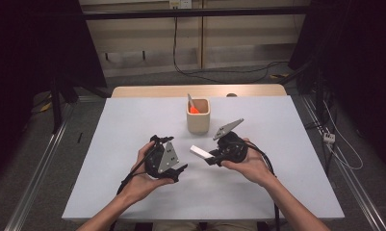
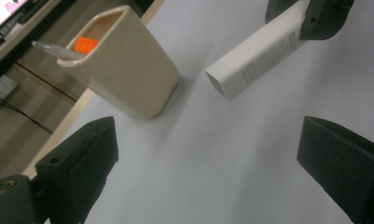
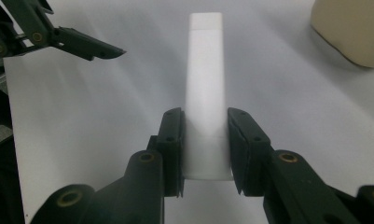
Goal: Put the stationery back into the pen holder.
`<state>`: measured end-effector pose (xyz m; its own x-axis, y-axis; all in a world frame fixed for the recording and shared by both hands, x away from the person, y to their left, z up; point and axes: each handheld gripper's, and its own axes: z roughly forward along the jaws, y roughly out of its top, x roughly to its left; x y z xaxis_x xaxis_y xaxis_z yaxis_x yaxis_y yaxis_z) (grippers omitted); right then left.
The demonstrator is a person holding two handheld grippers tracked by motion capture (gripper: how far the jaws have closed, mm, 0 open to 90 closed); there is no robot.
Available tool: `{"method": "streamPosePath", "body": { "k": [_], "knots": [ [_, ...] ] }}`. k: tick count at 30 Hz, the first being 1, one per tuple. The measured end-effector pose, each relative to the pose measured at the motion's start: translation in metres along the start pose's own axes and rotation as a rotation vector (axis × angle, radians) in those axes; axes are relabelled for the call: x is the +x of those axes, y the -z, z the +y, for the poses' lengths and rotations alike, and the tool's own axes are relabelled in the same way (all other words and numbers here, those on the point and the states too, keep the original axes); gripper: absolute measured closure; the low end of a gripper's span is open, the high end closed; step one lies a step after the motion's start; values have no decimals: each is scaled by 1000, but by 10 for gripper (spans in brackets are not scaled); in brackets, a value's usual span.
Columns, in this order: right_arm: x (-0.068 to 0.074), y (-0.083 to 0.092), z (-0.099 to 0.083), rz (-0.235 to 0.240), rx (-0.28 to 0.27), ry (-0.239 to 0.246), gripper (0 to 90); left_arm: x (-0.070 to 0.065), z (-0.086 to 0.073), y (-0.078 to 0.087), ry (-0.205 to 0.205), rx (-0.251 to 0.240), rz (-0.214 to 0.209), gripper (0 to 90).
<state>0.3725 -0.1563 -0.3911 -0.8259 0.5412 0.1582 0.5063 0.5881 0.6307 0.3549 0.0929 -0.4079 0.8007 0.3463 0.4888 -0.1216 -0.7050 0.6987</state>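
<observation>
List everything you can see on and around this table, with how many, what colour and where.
white bar: one, white, long and flat with small print on one side, clamped in the right gripper, its free end toward the left gripper
holder cup: one, beige, upright at the table's middle, toward the far edge
orange item: one, orange, inside the holder cup
grey stick: one, grey, leaning out of the holder cup
table: one, white top with a wooden far edge
cables: several, black, on the floor behind the table
left gripper: one, black, jaws apart, nothing between them
right gripper: one, black, closed on the white bar
</observation>
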Motion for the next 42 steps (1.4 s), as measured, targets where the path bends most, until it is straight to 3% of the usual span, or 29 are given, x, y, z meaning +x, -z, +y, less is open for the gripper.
{"method": "streamPosePath", "body": {
  "k": [3, 6, 7, 10, 15, 19, 23, 25, 27, 31, 39, 42],
  "knots": [
    [-2, 1, 0, -4, -2, -2, 681, 1, 3, -4, -74, 2, 22, 53],
    [-3, 1, 1, -6, 1, -6, 681, -2, 5, -9, -103, 5, 19, 53],
    [-3, 0, 1, -5, 0, -6, 681, -2, 6, -10, -131, 18, 30, 53],
    [-2, 0, 2, -7, 2, 0, 681, -6, 6, -12, -154, 32, 50, 52],
    [0, 0, 5, -7, 4, 10, 681, -15, 5, -9, -246, 73, 98, 69],
    [2, -1, 7, -3, 6, 21, 681, -21, 4, -7, -280, 86, 140, 58],
    [5, -4, 13, 8, 2, 21, 681, -27, 2, -7, -325, 94, 154, 77],
    [7, -7, 16, 10, 9, 27, 681, -30, 1, -7, -364, 99, 170, 91],
    [8, -9, 18, 15, 11, 33, 681, -33, 1, -4, -437, 128, 204, 106],
    [10, -13, 20, 16, 18, 36, 681, -36, 0, 0, -480, 116, 227, 139],
    [11, -18, 22, 27, 30, 45, 681, -50, -1, -6, -584, 149, 240, 210],
    [13, -21, 22, 32, 34, 46, 681, -52, -1, -8, -582, 145, 233, 257]
  ]
}}
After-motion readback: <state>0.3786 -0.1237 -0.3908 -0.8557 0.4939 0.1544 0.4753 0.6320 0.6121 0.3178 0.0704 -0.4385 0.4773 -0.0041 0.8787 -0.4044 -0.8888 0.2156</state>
